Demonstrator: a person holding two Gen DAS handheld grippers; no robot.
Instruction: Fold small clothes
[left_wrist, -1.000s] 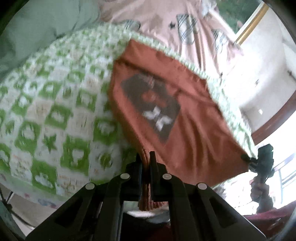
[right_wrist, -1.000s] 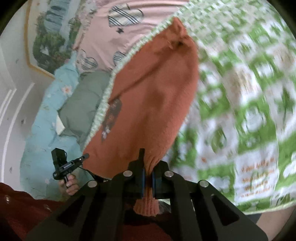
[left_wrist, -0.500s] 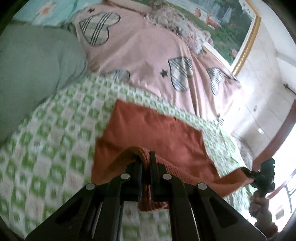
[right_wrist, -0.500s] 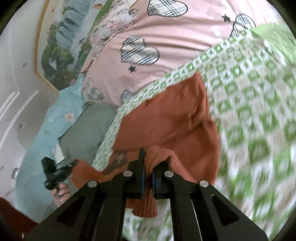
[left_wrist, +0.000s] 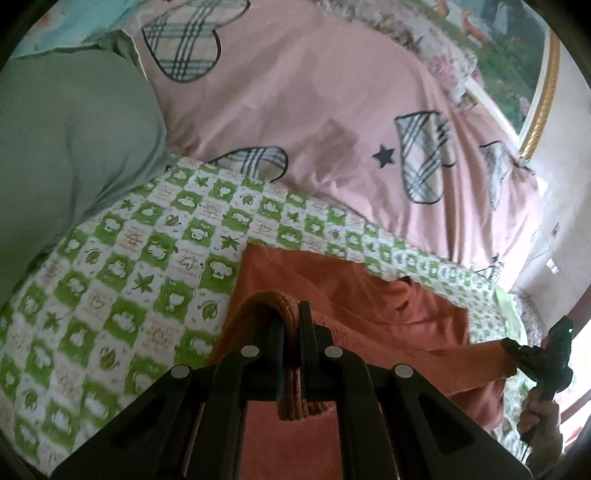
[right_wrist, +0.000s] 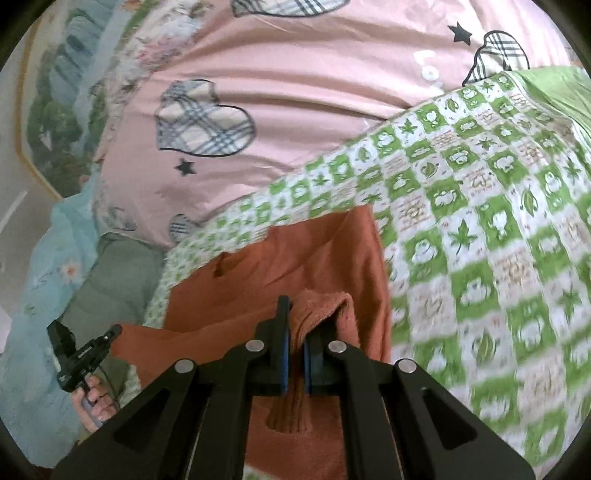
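A bed fills both views, spread with a pink quilt (left_wrist: 314, 110) printed with plaid hearts and small black stars. Over the nearer part of the bed lies a green-and-white checked blanket (left_wrist: 147, 251) with leaf and frog squares. A grey-green pillow (left_wrist: 62, 147) sits at the left edge of the left wrist view, against the blanket's edge. A gilt-framed landscape painting (left_wrist: 517, 55) hangs on the wall behind.

On the checked blanket lies a rust-orange knit garment (left_wrist: 369, 306); its far part rests flat on the blanket, while its near ribbed hem is lifted and doubled over toward the far part.

The left hand-held gripper (left_wrist: 290, 332) is pressed together on one corner of the ribbed hem, cloth bunched over its tips. The right hand-held gripper (right_wrist: 295, 332) pinches the hem's other corner the same way, a ribbed strip hanging below its pads. Each view shows the other gripper at its edge, with fingers (right_wrist: 94, 402) wrapped round the handle.
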